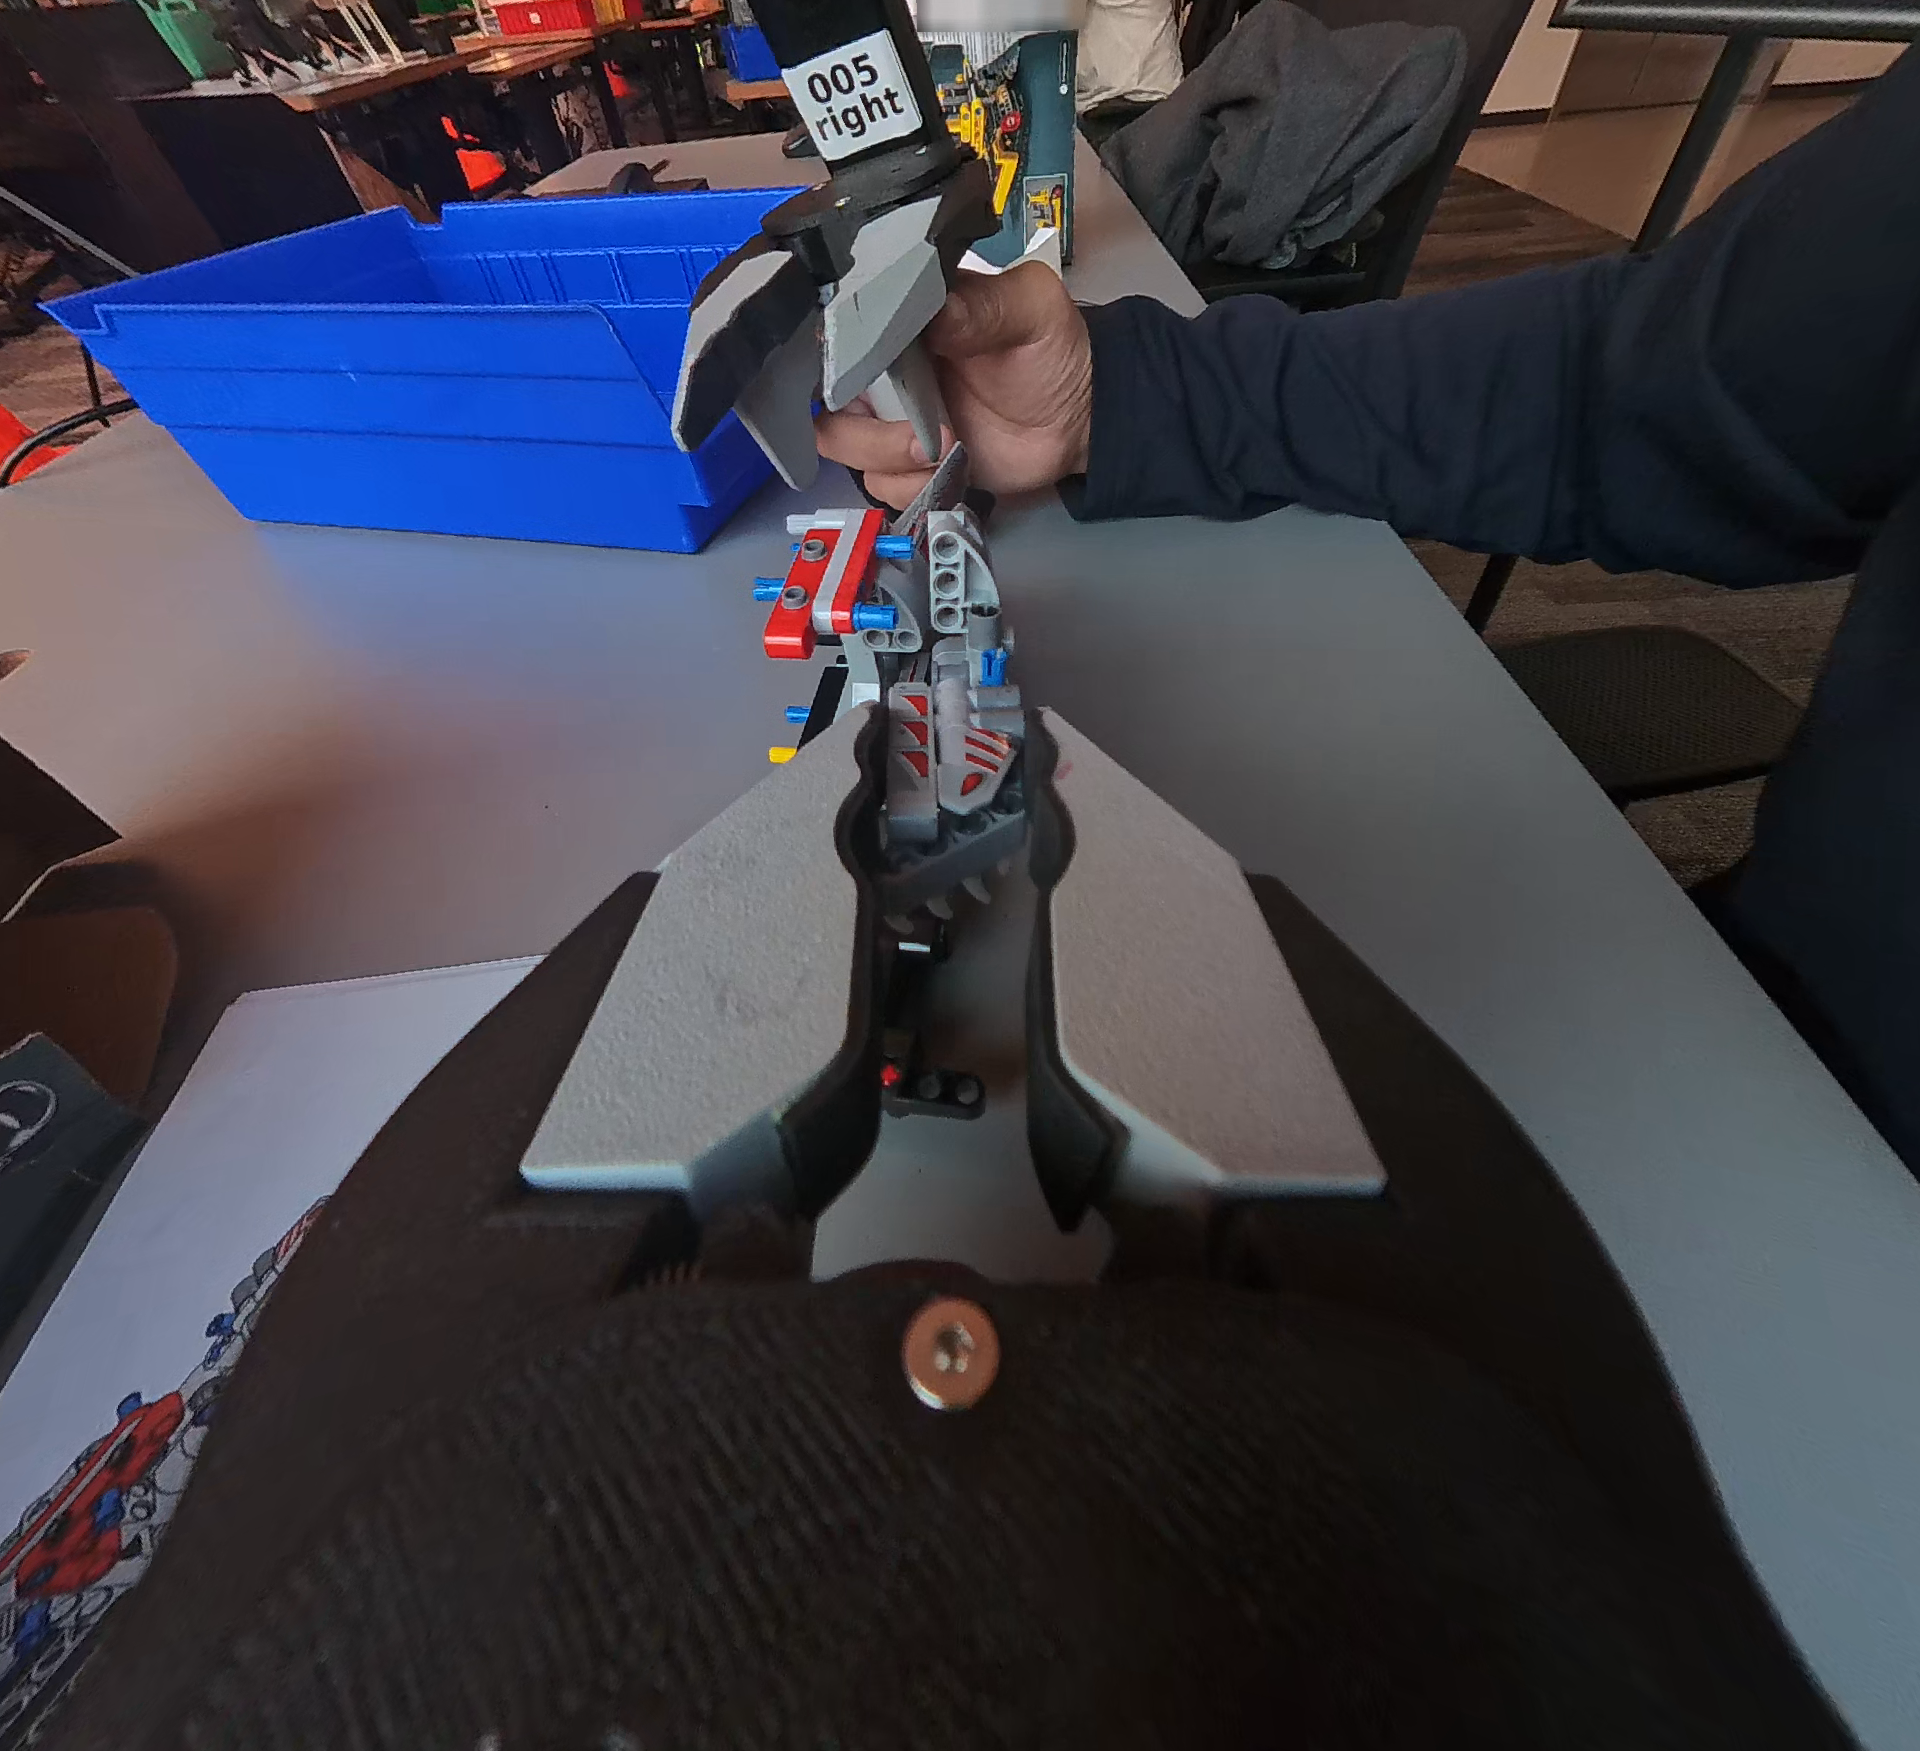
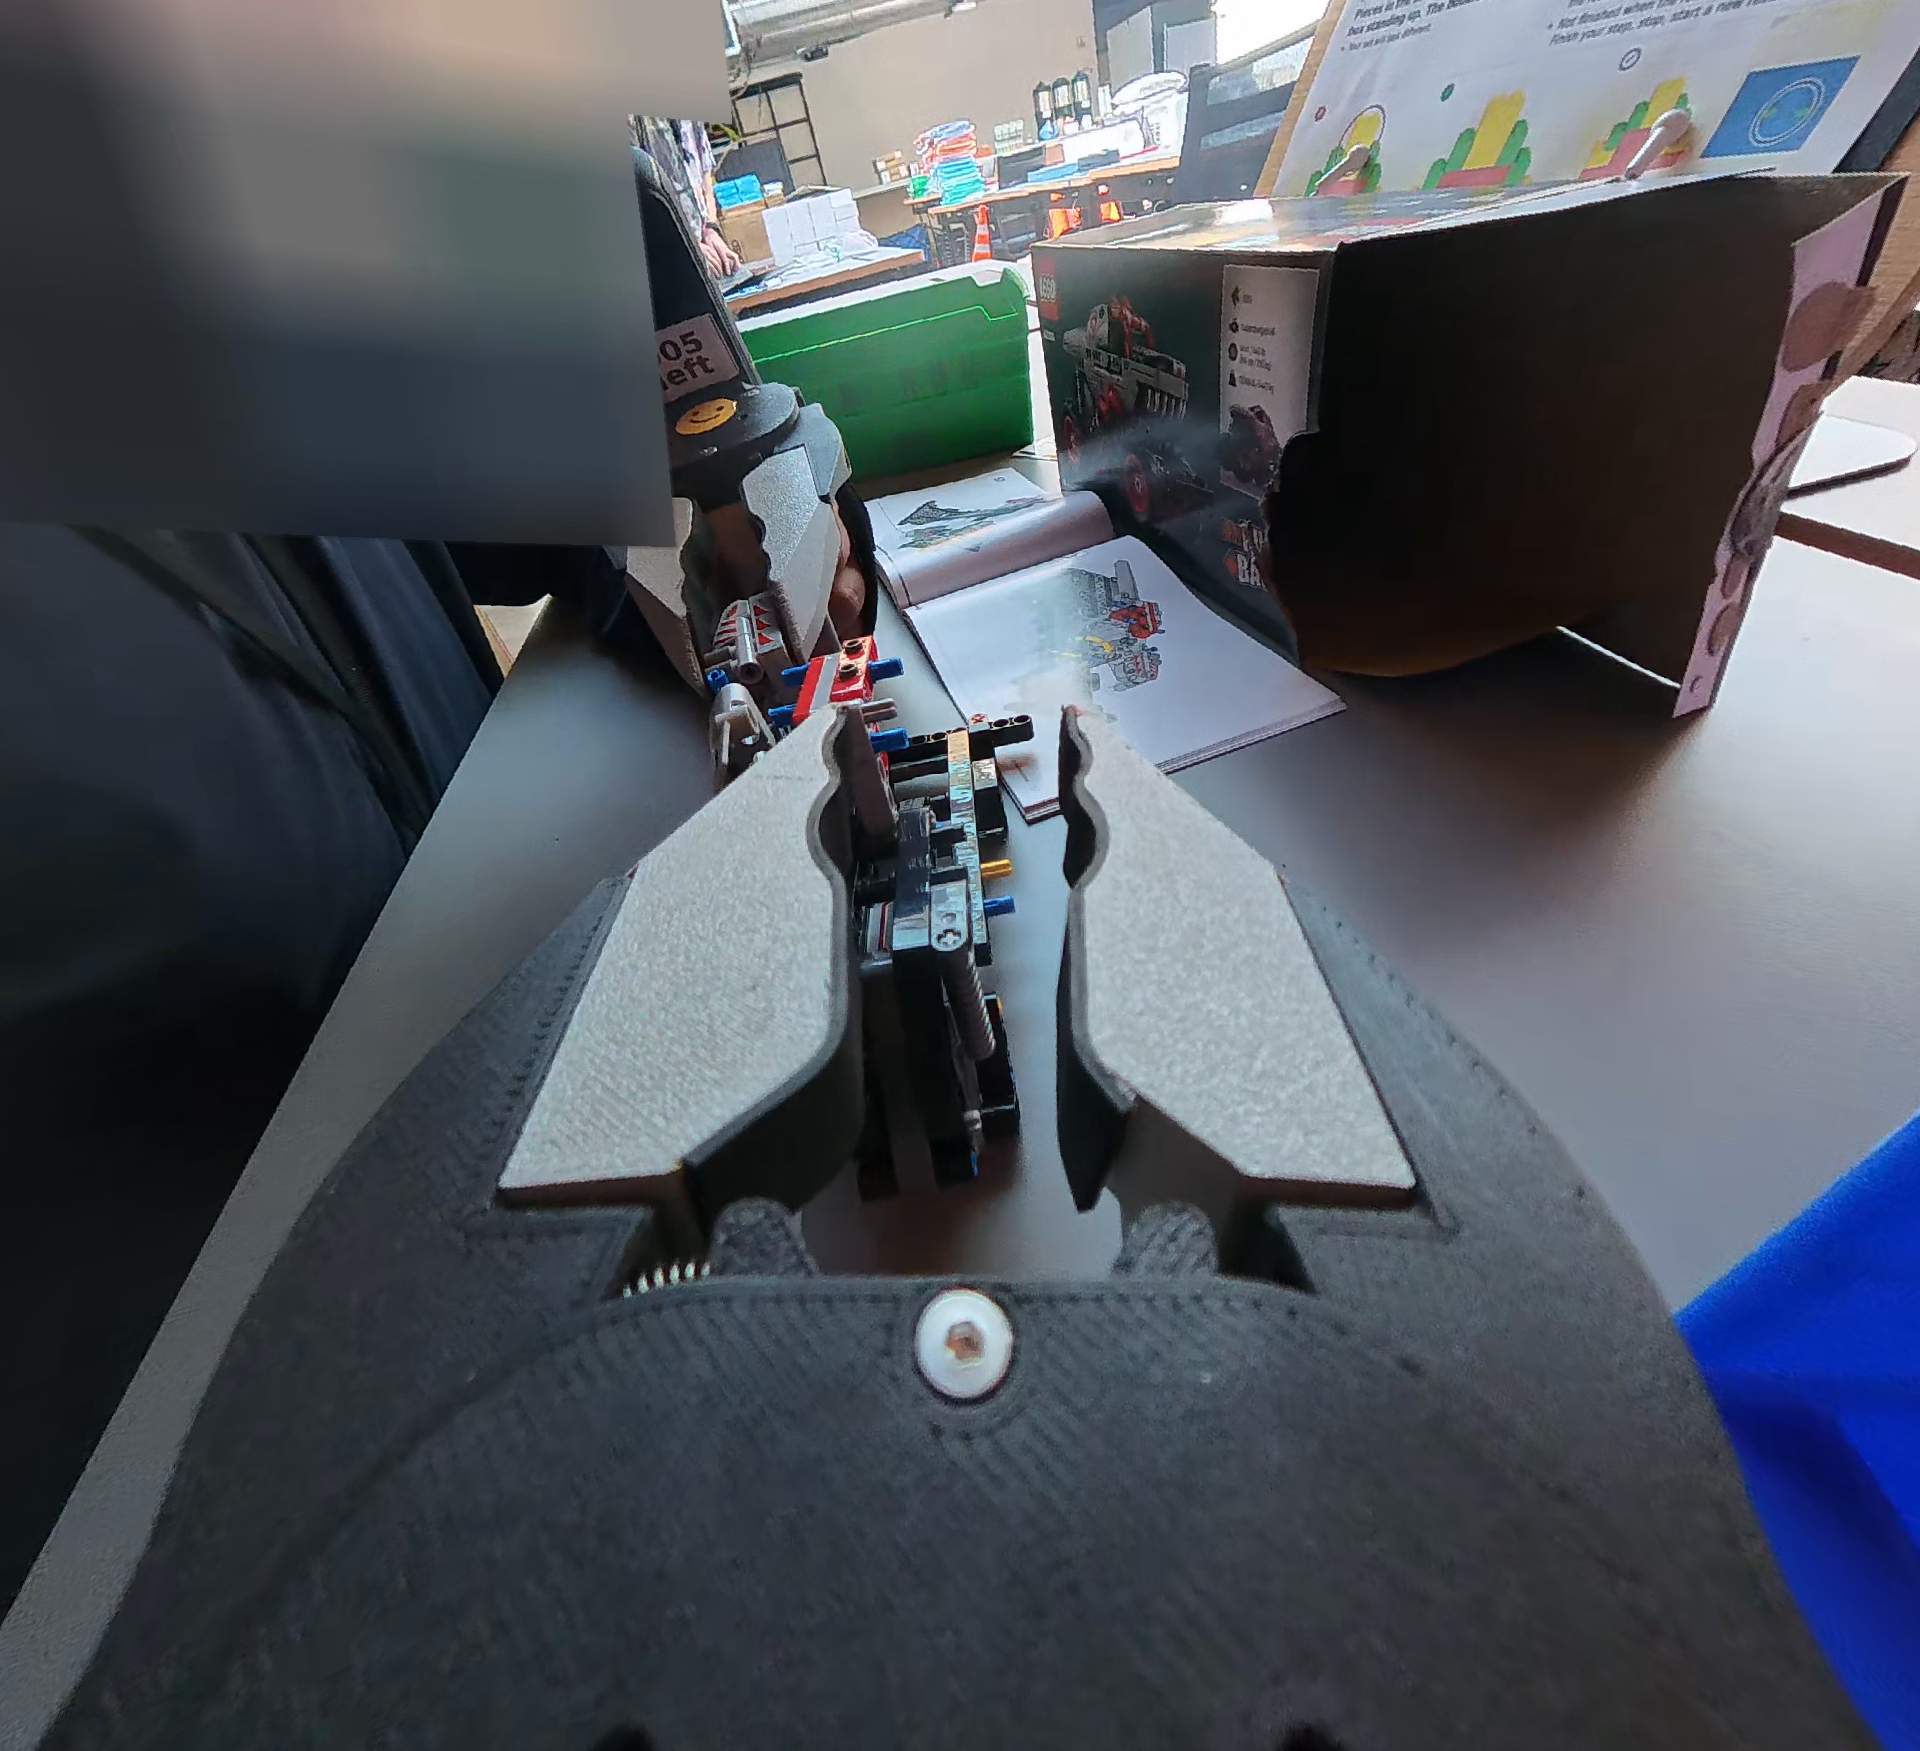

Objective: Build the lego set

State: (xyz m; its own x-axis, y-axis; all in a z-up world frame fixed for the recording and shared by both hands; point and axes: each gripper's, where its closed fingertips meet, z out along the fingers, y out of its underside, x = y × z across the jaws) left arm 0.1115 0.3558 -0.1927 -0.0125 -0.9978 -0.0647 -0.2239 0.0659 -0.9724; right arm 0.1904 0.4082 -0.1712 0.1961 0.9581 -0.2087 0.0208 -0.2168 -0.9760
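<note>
Your half-built lego model [image 1: 914, 662] is a long, narrow assembly of grey, black and red beams, lying lengthwise above the grey table. At one end you see a red-and-white beam [image 1: 826, 581] studded with blue pins [image 1: 894, 546], next to pale grey curved panels with round holes. Closer to you, grey panels carry red slash markings [image 1: 940, 745], with a dark toothed piece under them. From the other side the model [image 2: 935, 922] shows its black frame, a grey ridged axle, plus small blue and yellow pin ends
</note>
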